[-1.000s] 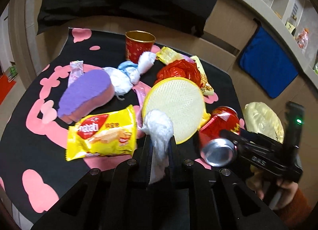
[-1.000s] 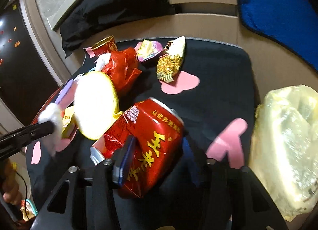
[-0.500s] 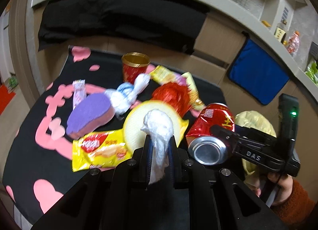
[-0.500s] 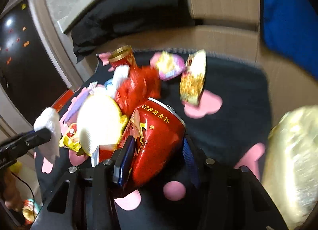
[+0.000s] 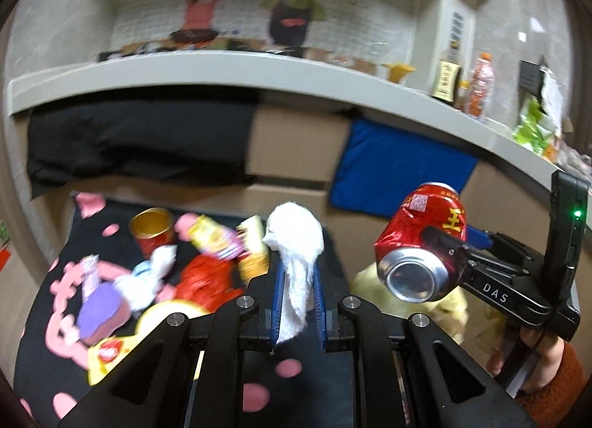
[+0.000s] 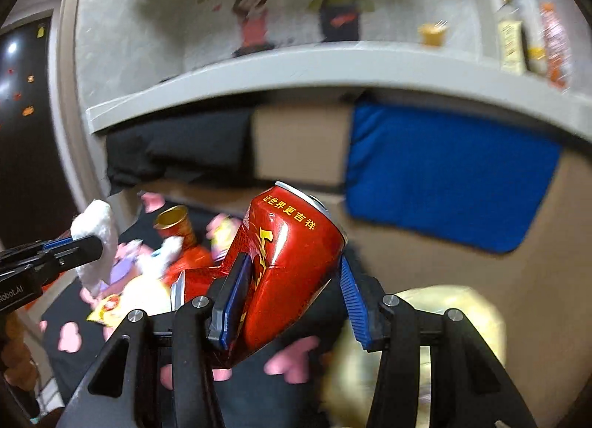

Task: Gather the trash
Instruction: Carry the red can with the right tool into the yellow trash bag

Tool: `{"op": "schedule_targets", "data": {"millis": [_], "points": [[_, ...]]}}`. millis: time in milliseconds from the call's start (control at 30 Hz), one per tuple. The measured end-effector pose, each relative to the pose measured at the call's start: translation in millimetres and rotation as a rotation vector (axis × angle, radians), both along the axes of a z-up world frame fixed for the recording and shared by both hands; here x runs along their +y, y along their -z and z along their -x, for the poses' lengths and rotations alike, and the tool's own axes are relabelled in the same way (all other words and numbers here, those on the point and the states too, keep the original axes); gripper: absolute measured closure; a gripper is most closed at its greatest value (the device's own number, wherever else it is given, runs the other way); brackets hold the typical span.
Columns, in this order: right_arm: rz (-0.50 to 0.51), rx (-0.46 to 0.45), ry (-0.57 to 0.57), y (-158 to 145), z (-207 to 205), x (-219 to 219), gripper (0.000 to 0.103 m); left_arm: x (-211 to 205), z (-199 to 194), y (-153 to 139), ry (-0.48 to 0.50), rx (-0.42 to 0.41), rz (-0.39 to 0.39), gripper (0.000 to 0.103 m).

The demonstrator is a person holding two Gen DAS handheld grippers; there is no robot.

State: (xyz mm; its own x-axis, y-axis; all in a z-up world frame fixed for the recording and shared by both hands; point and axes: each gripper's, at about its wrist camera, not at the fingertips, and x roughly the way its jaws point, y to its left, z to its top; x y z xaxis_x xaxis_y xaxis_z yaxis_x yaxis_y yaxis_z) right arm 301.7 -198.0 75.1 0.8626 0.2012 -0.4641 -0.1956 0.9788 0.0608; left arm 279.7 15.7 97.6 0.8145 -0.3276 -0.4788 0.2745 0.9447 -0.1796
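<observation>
Both loads now lifted clear of the table (image 5: 307, 387): my left gripper (image 5: 298, 302) fingers pinch the white tissue wad (image 5: 295, 243), right gripper (image 6: 292, 302) fingers squeeze the dented red can (image 6: 288, 261), yellow trash bag (image 6: 425, 346) just below—drop next, I judge.

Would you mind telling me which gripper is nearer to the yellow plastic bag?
Right. The right gripper, shut on the dented red can, hangs just above the yellow plastic bag. The left gripper, holding the white tissue, is farther left, over the table.
</observation>
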Motion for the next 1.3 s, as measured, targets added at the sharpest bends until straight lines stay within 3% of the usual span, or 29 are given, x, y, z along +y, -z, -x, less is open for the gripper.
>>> {"op": "schedule_targets", "data": {"millis": [200, 367, 700, 833, 900, 967, 1167, 1300], "points": [[0.048, -0.068, 0.124, -26, 24, -66, 0.058, -65, -10, -13, 0.12, -0.024, 0.042, 0.087], [0.081, -0.094, 0.222, -37, 38, -114, 0.058, -116, -29, -3, 0.211, 0.008, 0.051, 0.088], [0.063, -0.028, 0.323, -12, 36, -170, 0.058, -178, -63, 44, 0.342, 0.152, 0.063, 0.087], [0.05, -0.008, 0.345, -4, 26, -183, 0.058, -194, -79, 64, 0.373, 0.219, 0.076, 0.087], [0.047, 0.0, 0.351, 1, 25, -185, 0.058, -201, -86, 72, 0.392, 0.237, 0.075, 0.081], [0.046, 0.012, 0.36, 6, 21, -189, 0.058, -206, -91, 79, 0.41, 0.231, 0.058, 0.054], [0.03, 0.046, 0.358, 25, 11, -189, 0.058, -191, -103, 83, 0.376, 0.269, 0.066, 0.053], [0.018, 0.059, 0.338, 35, 1, -177, 0.057, -162, -103, 75, 0.306, 0.251, 0.053, 0.053]]}}
